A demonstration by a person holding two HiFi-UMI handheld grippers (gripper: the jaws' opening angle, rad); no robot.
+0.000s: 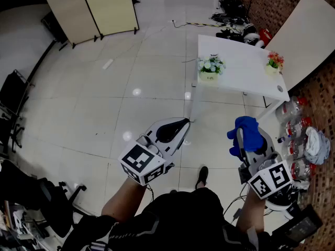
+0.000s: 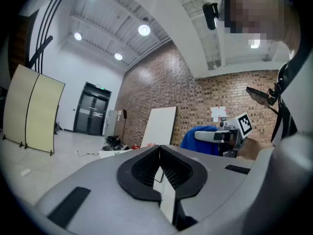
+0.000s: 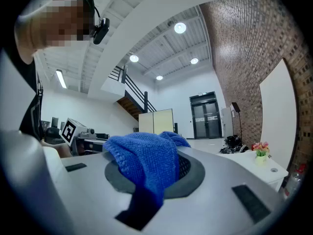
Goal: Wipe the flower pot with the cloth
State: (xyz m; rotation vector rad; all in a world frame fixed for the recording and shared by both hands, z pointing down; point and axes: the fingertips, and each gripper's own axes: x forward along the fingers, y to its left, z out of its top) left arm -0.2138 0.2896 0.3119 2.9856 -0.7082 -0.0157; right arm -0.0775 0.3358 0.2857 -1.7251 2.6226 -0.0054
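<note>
Ahead of me a white table [image 1: 241,61] stands on the glossy pale tiled floor [image 1: 104,103]. Up to my left, a cream folding screen [image 1: 91,9] stands upright, and a small white scrap [image 1: 107,64] lies on the tiles near it. Past the table, black gear and cables [image 1: 233,7] sprawl at the foot of the brick wall [image 1: 264,1]. A big white board [image 1: 309,30] leans on that wall, just right of the table. Clear plastic bottles [image 1: 296,124] crowd the floor below it. I catch a black chair [image 1: 13,95] at the left edge. Dark double doors [image 2: 90,109] at the far end, round ceiling lights [image 2: 144,30] overhead.
</note>
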